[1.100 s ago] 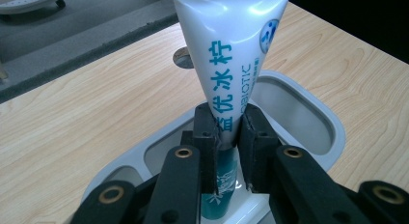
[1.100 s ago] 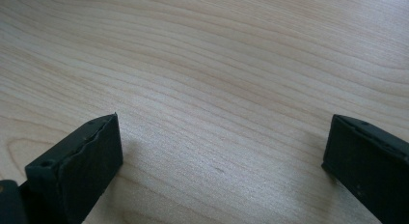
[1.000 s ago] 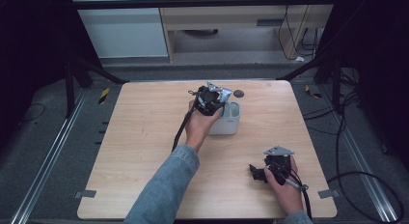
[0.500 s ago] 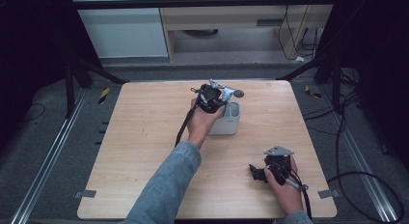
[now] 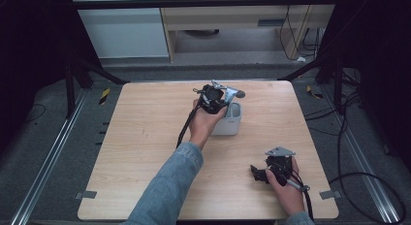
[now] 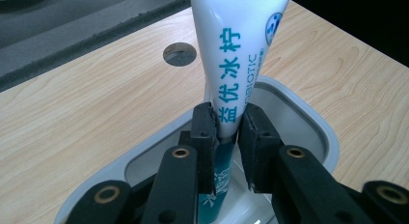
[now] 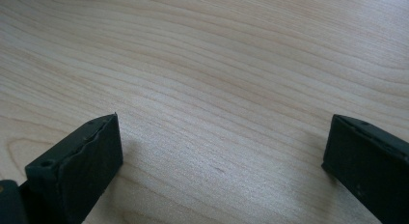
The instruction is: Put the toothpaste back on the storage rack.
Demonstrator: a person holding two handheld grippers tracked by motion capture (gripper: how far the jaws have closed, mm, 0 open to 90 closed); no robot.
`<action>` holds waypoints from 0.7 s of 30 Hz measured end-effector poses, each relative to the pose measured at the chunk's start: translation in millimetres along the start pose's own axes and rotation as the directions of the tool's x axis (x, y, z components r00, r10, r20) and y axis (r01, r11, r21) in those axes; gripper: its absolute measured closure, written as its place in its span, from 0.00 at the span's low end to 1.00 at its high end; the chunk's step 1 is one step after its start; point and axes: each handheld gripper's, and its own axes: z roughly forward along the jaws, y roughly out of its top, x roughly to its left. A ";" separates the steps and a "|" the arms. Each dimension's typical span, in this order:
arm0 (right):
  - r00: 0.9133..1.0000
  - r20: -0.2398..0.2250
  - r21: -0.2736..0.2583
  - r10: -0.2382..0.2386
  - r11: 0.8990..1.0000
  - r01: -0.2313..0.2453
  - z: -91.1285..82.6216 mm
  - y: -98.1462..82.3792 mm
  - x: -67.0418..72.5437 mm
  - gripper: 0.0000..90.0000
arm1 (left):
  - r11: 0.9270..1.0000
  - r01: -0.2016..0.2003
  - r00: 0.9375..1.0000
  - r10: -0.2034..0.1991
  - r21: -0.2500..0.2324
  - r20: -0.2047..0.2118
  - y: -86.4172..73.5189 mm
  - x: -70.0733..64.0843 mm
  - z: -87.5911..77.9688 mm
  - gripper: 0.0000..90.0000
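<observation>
A white toothpaste tube (image 6: 236,55) with blue lettering stands upright, its lower teal end inside a white oval container (image 6: 308,113). My left gripper (image 6: 226,137) is shut on the tube's lower part, and its pads press the tube from both sides. In the high view the left gripper (image 5: 213,96) is over the container (image 5: 228,124) at the table's far middle. The right gripper (image 5: 259,172) rests near the front right of the table. Its jaws stand open over bare wood (image 7: 222,156) with nothing between them.
A small round hole (image 6: 179,53) is set into the wooden table (image 5: 145,137) just beyond the container. Black cables trail from both grippers. A cabinet and metal frame legs stand past the far edge.
</observation>
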 end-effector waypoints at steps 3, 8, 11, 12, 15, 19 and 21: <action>1.000 0.000 0.000 0.000 1.000 0.000 0.0 0.0 0.0 0.00 | 1.000 -0.001 1.000 0.001 0.003 -0.006 0.1 -0.6 -0.4 0.79; 1.000 -0.001 0.003 -0.011 1.000 0.011 -0.1 -0.2 -0.7 0.00 | 1.000 -0.013 1.000 0.013 -0.007 -0.017 1.5 -3.7 -5.5 0.71; 1.000 0.000 0.002 -0.014 1.000 0.014 -0.1 -0.3 -0.9 0.00 | 0.999 -0.024 1.000 0.023 -0.026 -0.020 3.0 -5.7 -10.2 0.68; 1.000 0.001 0.002 -0.017 1.000 0.017 0.1 -0.3 -1.0 0.00 | 0.999 -0.028 0.999 0.028 -0.033 -0.024 3.5 -6.3 -11.5 0.67; 1.000 0.001 0.002 -0.016 1.000 0.016 0.0 -0.3 -1.0 0.00 | 0.998 -0.050 0.998 0.048 -0.040 -0.044 3.9 -7.4 -15.3 0.62; 1.000 0.000 0.002 -0.017 1.000 0.017 0.1 -0.2 -1.1 0.00 | 0.997 -0.060 0.997 0.057 -0.052 -0.055 4.1 -10.4 -20.6 0.58; 1.000 0.000 0.002 -0.016 1.000 0.016 0.1 -0.3 -1.0 0.00 | 0.996 -0.068 0.996 0.064 -0.055 -0.058 4.5 -12.1 -23.0 0.55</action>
